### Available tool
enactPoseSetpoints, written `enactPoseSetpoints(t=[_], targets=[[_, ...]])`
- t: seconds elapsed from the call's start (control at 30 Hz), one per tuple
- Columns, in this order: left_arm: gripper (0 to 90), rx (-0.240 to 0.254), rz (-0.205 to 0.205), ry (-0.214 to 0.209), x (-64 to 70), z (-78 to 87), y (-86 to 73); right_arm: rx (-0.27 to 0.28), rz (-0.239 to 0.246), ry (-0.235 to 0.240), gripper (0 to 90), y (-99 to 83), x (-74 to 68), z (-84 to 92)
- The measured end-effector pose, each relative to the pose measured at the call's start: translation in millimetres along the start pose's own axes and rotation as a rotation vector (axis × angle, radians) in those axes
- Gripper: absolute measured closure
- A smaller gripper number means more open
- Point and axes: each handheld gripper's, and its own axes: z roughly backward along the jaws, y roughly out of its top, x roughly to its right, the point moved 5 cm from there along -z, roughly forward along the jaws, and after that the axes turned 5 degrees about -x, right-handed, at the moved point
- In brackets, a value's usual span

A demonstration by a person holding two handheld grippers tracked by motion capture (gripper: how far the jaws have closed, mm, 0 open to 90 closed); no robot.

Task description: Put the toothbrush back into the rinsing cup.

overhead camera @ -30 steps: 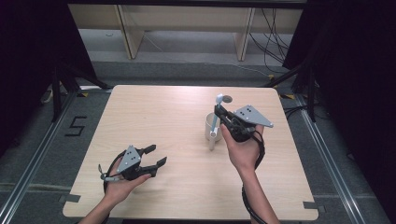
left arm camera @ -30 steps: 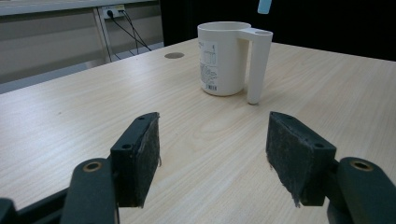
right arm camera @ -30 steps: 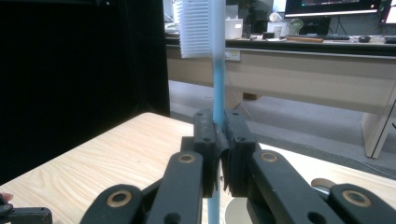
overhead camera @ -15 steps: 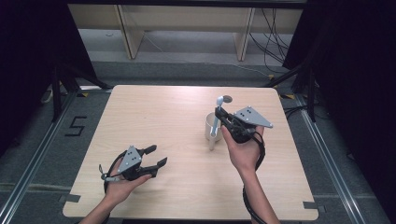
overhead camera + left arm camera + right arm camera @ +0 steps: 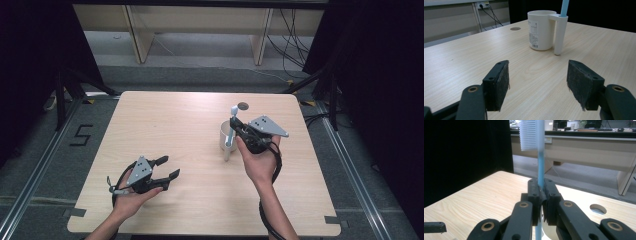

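A white mug (image 5: 223,138) (image 5: 541,30) stands right of the table's middle, its flat handle (image 5: 560,32) turned toward the front. A toothbrush (image 5: 232,119) (image 5: 540,157) with a blue stem and white bristles stands upright, and its lower end enters the top of the mug's handle (image 5: 564,7). My right gripper (image 5: 238,131) (image 5: 541,192) is shut on the stem, just above and right of the mug. Low over the table's front left, my left gripper (image 5: 168,167) (image 5: 537,82) is open with nothing between its pads and points toward the mug.
The light wooden table (image 5: 165,125) has a round cable hole (image 5: 243,106) near its far edge behind the mug. Beyond the table are a wooden shelf frame (image 5: 135,35) and floor cables (image 5: 295,35). Dark curtains flank both sides.
My right gripper with the toothbrush has shifted very slightly down toward the mug. The left gripper and the mug have not moved.
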Motion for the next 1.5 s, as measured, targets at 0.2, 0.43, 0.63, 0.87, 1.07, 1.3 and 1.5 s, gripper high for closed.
enactPoseSetpoints(t=[0.2,0.43,0.63,0.87,1.07,1.3,1.5], targets=[[33.6,0.008,0.002,-0.006,0.6,-0.7,1.2,-0.011,0.019,-0.006,86.1,-4.4,1.9,-3.7],[33.5,0.005,0.0,-0.008,1.6,-1.0,0.8,-0.027,-0.001,0.001,86.1,-11.4,2.4,-7.9],[33.5,0.005,0.005,-0.007,0.7,-0.6,0.5,-0.043,0.01,-0.003,86.1,-18.0,3.1,-12.0],[33.5,0.004,0.005,-0.008,1.2,-0.5,0.4,-0.057,0.008,-0.004,86.1,-23.2,3.0,-15.3],[33.5,0.004,0.004,-0.009,1.5,-0.8,0.3,-0.075,0.008,-0.01,86.0,-29.2,3.8,-17.9],[33.3,0.016,0.007,-0.021,2.4,-2.7,-0.2,-0.083,-0.001,-0.007,86.0,-33.9,5.1,-20.5],[33.3,0.001,0.007,-0.018,3.4,-2.3,-0.6,-0.09,0.028,-0.024,86.0,-34.9,8.1,-21.3]])
